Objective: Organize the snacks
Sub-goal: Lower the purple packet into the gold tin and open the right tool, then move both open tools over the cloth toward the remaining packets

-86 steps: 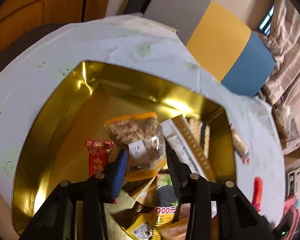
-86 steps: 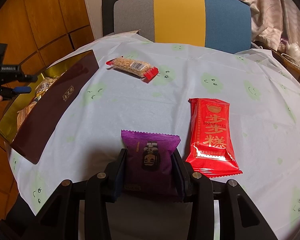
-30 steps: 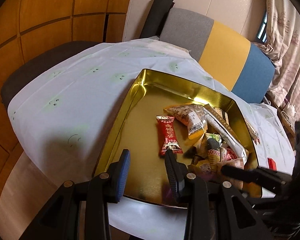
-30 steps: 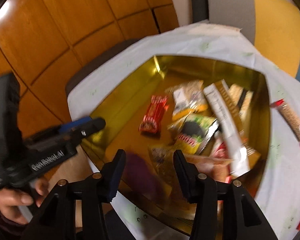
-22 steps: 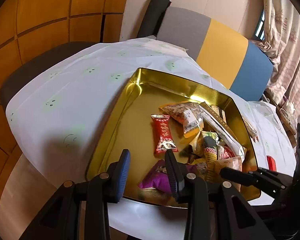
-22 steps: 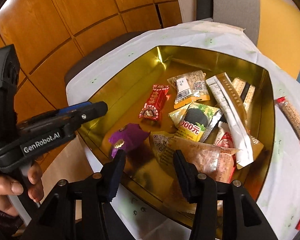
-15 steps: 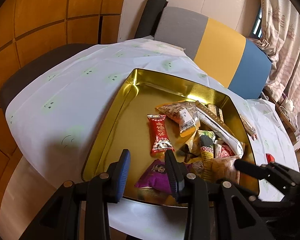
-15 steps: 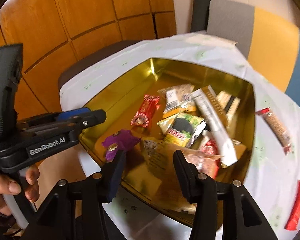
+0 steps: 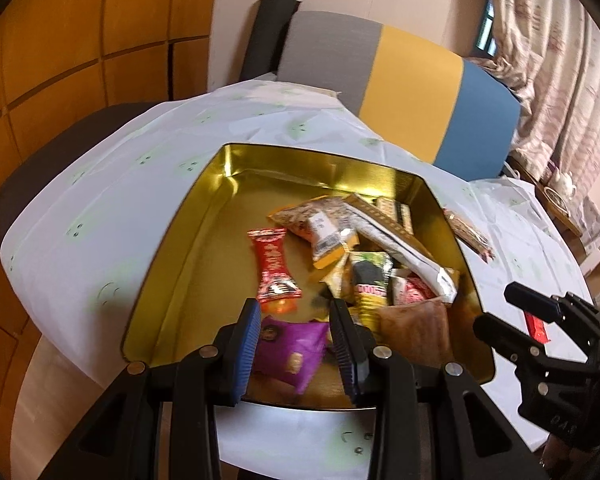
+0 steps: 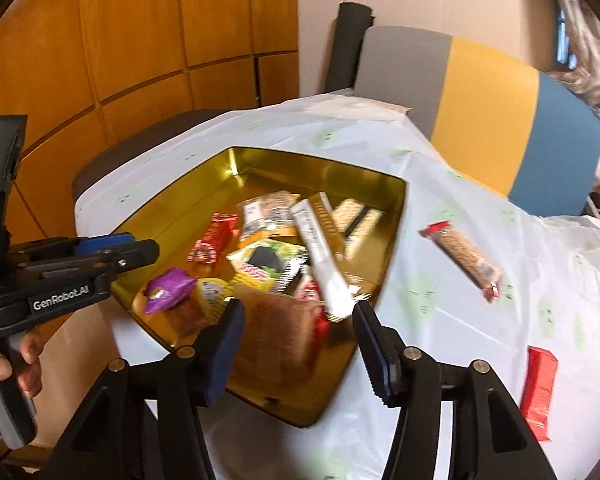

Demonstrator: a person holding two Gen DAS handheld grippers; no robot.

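Observation:
A gold tin (image 9: 168,264) (image 10: 396,216) on the white tablecloth holds several snack packs. A purple pack (image 9: 292,346) (image 10: 168,286) lies loose at its near corner, next to a red candy pack (image 9: 274,264) (image 10: 212,242). My left gripper (image 9: 296,312) is open and empty, hovering over the tin's near edge above the purple pack. My right gripper (image 10: 296,312) is open and empty, above the tin's right part. A cereal bar (image 10: 462,258) (image 9: 466,234) and a red pack (image 10: 538,390) (image 9: 536,326) lie on the cloth to the right of the tin.
A grey, yellow and blue chair back (image 9: 412,84) (image 10: 492,92) stands behind the table. A dark seat (image 10: 148,140) and wood wall panels (image 9: 60,40) are on the left. The right gripper shows in the left wrist view (image 9: 540,332).
My right gripper carried the purple pack over the tin and let it go; it now lies in the tin's near corner. The right gripper has since drawn back to the right. The left gripper pulled back.

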